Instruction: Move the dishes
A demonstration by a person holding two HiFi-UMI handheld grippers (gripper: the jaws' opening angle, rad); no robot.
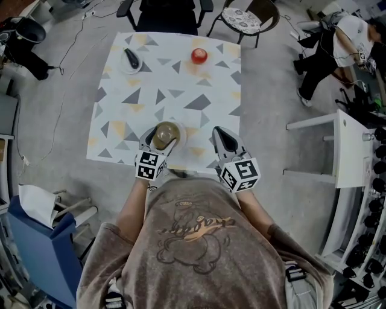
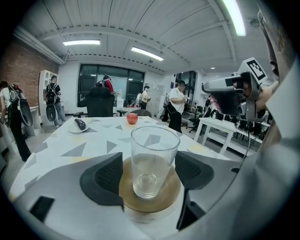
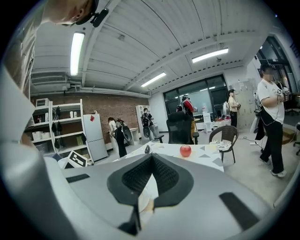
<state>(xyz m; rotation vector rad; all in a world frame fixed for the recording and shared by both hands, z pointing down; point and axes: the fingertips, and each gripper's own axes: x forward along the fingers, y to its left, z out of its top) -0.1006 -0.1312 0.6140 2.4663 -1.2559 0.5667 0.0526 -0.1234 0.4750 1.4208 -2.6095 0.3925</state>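
Observation:
A clear empty glass stands on a brown round coaster that rests on a white saucer, near the front edge of the patterned table. My left gripper is open, one jaw on each side of the glass, the pads a little apart from it. My right gripper is shut and empty, over the table's front right part. At the far side lie a white plate with a dark object and a red apple.
A black office chair and a round wicker chair stand beyond the table's far edge. A white side table is at the right, a blue seat at the near left. Several people stand about the room.

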